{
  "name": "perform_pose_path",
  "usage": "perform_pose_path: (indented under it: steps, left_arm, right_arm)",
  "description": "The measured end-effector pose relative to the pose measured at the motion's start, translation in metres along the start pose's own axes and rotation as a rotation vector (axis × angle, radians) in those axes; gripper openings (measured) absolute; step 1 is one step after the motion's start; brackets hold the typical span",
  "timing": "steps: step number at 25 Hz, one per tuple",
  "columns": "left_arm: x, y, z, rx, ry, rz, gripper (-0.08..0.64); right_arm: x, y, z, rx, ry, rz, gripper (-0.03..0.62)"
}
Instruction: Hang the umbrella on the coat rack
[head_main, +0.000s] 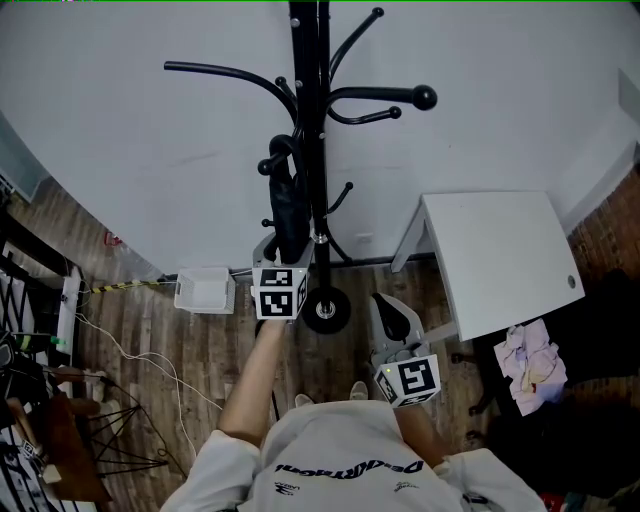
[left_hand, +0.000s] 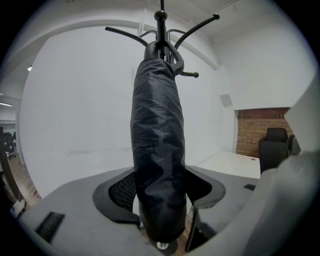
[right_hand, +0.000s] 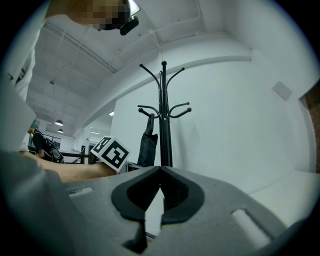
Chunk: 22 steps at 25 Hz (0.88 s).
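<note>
Head view: the umbrella (head_main: 288, 205) appears hung on the coat rack (head_main: 318, 150), just ahead of the left gripper (head_main: 284, 248).

Left gripper view: the jaws stand wide, with the umbrella (left_hand: 157, 150) between them, unclamped.

Right gripper view: the right gripper (right_hand: 160, 170) is closed and empty.

Judged step: release. The next move calls for a straight withdrawal.

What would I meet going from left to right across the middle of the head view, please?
First the white box → left gripper → coat rack base → right gripper → crumpled cloth.
</note>
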<state>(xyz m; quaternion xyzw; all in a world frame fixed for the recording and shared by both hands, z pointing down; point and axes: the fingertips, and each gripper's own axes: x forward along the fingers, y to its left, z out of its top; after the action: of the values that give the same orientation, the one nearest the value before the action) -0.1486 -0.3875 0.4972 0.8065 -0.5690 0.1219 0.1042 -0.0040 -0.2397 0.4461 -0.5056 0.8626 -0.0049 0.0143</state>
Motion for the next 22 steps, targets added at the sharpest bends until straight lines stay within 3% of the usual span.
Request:
perform_pose_path:
  steps: [10,22]
  left_arm:
    - [0.007,-0.006,0.001,-0.031,-0.013,-0.06,0.275]
    - [-0.001,0.001,-0.015,-0.079,0.011,-0.055,0.29]
  right_arm:
    - [-0.006,0.001,0.003,-0.008,0.002,-0.006,-0.003]
    - [-0.013,0.003,0.003,-0.009,0.006,-0.01,-0.003]
